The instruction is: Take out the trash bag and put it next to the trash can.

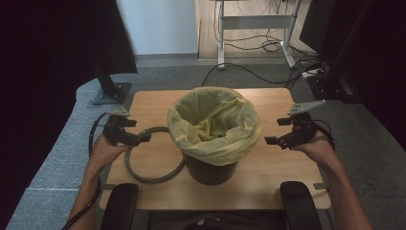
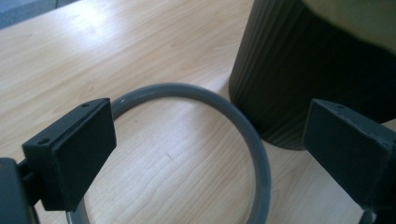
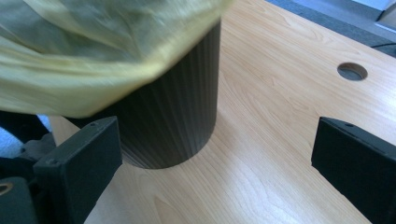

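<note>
A dark ribbed bin (image 1: 209, 170) stands mid-table, lined with a yellow bag (image 1: 214, 123) folded over its rim. A grey ring (image 1: 152, 175) lies flat on the wood to the bin's left, touching its base. My left gripper (image 1: 143, 137) hovers open over the ring's left side; in the left gripper view the ring (image 2: 243, 126) curves between the jaws and the bin (image 2: 299, 79) is at the right. My right gripper (image 1: 271, 141) is open just right of the bin, holding nothing; the right gripper view has the bin (image 3: 173, 116) and bag (image 3: 93, 51) close ahead.
The wooden table (image 1: 273, 187) has a cable hole (image 3: 352, 71) toward its far side. A monitor stand (image 1: 111, 91) sits on the floor at the back left, and a desk frame (image 1: 256, 21) with cables at the back. Two black armrests (image 1: 119, 206) flank the near edge.
</note>
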### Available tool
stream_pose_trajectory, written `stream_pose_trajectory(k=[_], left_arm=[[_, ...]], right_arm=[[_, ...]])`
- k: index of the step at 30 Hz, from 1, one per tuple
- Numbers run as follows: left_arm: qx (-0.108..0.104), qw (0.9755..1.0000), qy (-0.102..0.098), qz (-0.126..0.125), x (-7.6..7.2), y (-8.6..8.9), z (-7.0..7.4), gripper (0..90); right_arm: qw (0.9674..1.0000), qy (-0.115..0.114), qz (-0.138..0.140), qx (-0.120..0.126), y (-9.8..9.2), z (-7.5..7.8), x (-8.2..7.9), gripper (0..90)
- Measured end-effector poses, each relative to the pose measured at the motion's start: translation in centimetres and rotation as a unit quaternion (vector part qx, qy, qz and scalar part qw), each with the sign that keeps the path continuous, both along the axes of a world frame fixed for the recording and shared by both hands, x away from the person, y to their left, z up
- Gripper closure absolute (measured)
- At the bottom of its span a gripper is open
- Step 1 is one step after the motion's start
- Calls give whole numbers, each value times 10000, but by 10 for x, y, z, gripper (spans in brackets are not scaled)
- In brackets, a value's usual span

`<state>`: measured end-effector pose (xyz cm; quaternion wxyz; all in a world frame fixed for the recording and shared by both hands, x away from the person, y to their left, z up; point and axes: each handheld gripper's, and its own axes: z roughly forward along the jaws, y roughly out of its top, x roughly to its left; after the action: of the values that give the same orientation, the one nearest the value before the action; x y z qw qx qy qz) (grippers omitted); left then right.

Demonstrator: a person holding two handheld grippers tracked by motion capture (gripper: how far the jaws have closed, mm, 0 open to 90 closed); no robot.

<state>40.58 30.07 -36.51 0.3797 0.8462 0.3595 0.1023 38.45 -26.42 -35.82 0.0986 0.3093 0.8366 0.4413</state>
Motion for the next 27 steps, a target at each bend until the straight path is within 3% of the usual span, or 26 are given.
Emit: stream_pose_trajectory(k=[8, 17, 23, 27], left_arm=[[14, 9994, -156, -299, -5, -14, 26, 24], [-51, 9972, -308, -686, -12, -33, 60, 25], [-20, 9935, -441, -1053, -19, -52, 80, 25], [-206, 9889, -426, -1407, -24, -67, 87, 28]], right_arm=[[9995, -130, 281, 61, 11, 29, -5, 32], [9963, -241, 820, -7, 37, 62, -13, 79], [9927, -245, 1180, -4, 55, 74, -16, 94], [9892, -221, 1450, -11, 68, 78, -18, 94]])
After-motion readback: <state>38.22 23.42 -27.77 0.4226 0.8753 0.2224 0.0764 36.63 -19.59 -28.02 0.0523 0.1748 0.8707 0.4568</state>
